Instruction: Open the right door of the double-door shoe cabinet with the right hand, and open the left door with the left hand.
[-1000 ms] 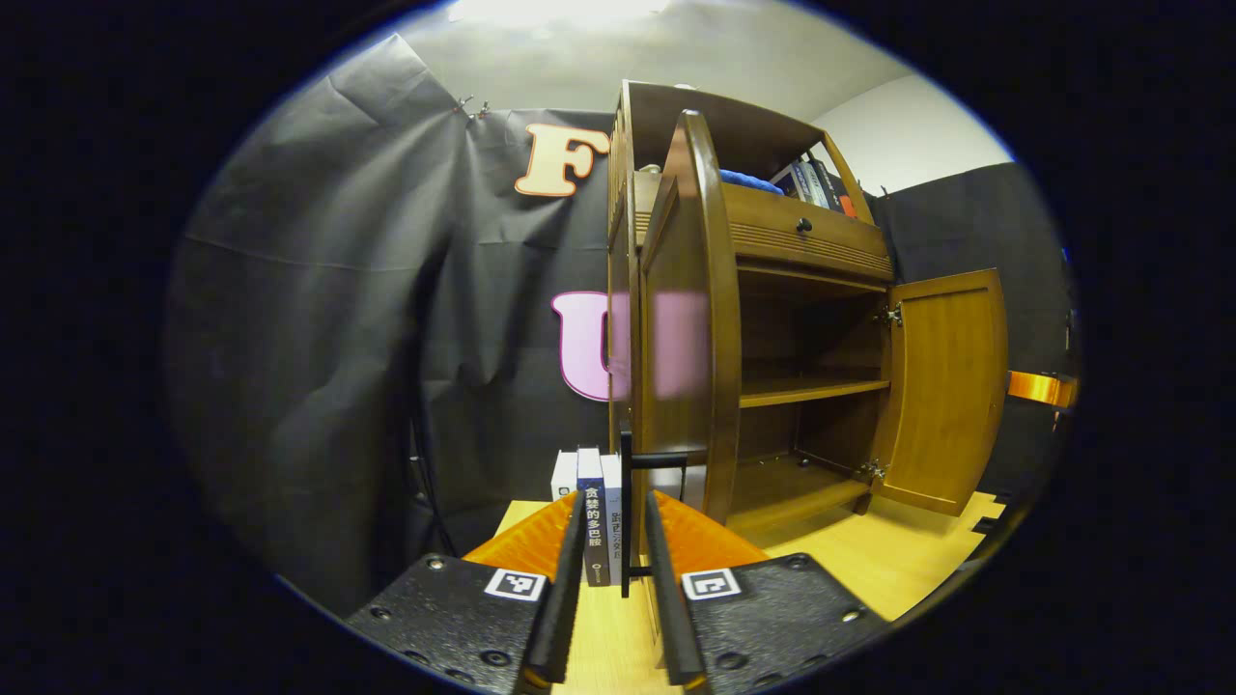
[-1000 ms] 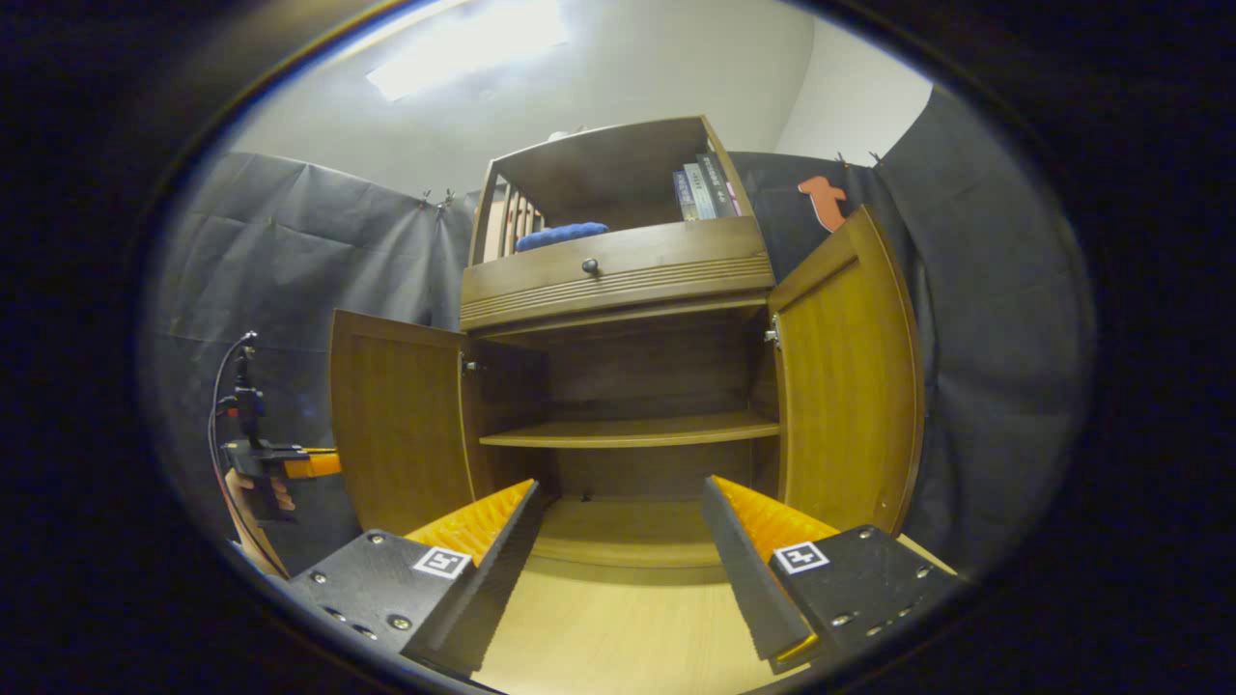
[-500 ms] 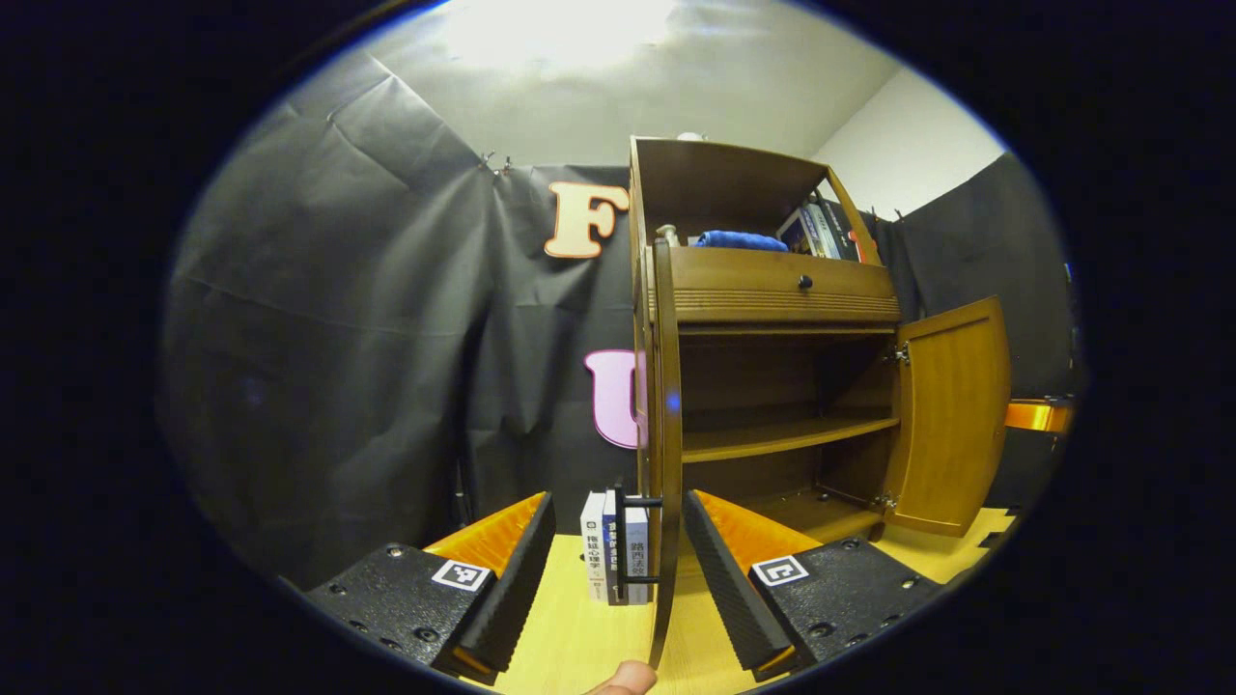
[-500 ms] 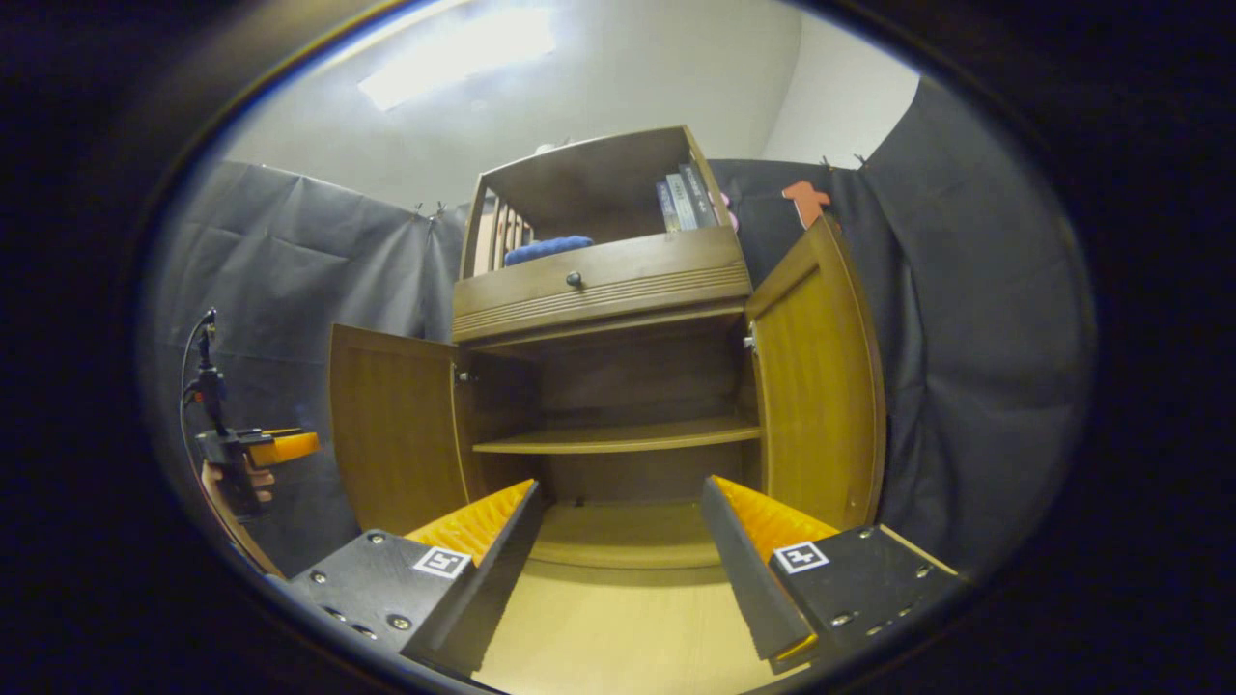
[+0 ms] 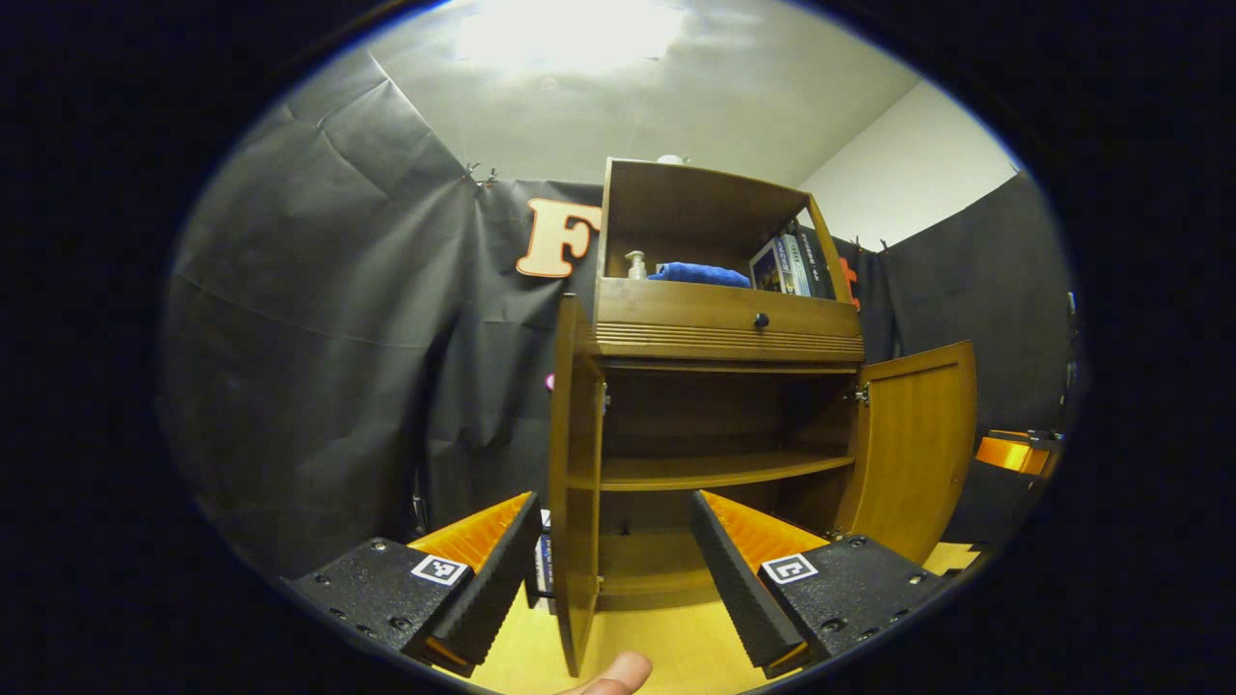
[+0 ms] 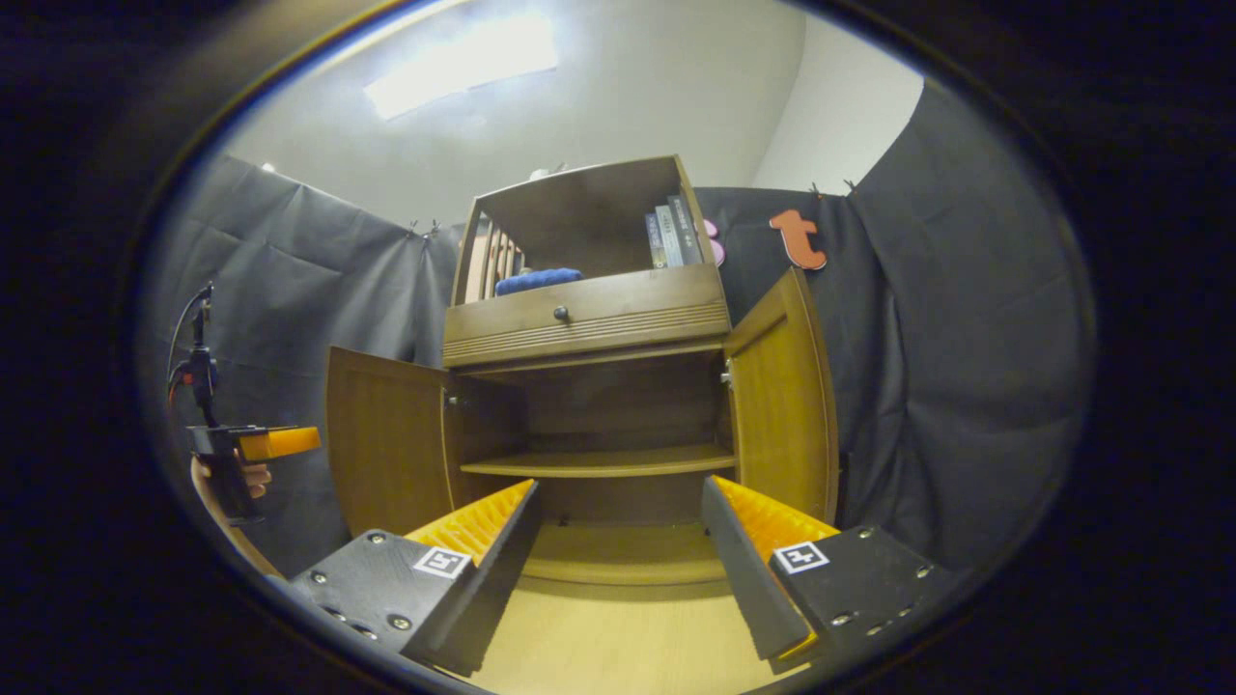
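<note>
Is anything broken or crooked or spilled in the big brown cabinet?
Nothing stands out. Both doors of the cabinet hang open: the left door and the right door. The inner shelf sits level and bare. The blue cloth and books on top look tidy. Both grippers, left and right, are open.

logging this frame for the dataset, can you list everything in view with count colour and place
shoe cabinet: one, brown wood, centre, on a light wood floor
left door: one, brown, swung open
right door: one, brown, swung open
inner shelf: one, brown, bare, behind the doors
drawer: one, brown with a dark knob, above the doors
blue cloth: one, top compartment, left
books: a few, upright, top compartment, right
pump bottle: one, pale, beside the cloth
books on the floor: a few, behind the left door
left tool: open, holding nothing
right tool: open, holding nothing
thumb tip: bottom edge of the left gripper view
</note>
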A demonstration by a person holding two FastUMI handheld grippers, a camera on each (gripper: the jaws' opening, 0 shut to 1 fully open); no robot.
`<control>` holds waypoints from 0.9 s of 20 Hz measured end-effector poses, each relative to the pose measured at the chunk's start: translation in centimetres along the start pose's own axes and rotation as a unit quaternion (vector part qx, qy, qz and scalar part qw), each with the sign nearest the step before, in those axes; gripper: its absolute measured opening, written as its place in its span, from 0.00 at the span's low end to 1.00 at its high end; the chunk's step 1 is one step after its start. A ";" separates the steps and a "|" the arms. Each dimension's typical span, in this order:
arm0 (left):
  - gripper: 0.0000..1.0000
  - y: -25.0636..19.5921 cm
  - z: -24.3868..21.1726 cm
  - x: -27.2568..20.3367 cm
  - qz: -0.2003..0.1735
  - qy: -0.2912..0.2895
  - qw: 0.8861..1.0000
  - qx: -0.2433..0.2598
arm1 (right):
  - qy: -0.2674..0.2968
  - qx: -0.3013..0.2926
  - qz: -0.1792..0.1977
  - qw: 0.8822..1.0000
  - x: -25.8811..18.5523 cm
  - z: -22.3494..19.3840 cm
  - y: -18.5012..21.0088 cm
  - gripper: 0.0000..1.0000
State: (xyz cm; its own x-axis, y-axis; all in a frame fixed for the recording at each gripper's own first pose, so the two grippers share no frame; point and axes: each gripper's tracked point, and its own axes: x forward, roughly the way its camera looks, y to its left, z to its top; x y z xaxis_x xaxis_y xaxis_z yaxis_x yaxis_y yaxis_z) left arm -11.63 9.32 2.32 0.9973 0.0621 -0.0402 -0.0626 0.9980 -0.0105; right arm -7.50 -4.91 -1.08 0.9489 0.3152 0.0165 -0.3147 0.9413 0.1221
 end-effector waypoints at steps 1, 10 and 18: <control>0.92 -0.9 0.1 0.3 -0.005 0.000 1.000 -0.003 | -0.004 0.001 -0.005 1.000 0.0 0.4 -0.4 0.98; 0.92 -9.4 0.3 5.1 -0.050 -0.018 0.999 -0.007 | -0.027 -0.004 -0.088 0.996 1.7 1.7 -3.2 0.98; 0.92 -12.9 -0.2 10.8 -0.053 -0.037 0.998 -0.018 | -0.065 -0.023 -0.116 0.991 5.0 4.0 -3.3 0.95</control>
State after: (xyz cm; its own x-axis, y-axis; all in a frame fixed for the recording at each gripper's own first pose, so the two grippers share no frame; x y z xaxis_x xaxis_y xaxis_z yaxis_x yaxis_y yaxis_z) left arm -0.01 -2.88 1.85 0.9985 -0.0407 0.0368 0.0423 0.9981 -0.0458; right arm -1.64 -6.92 2.52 0.9899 0.0740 0.1209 -0.0855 0.9920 0.0929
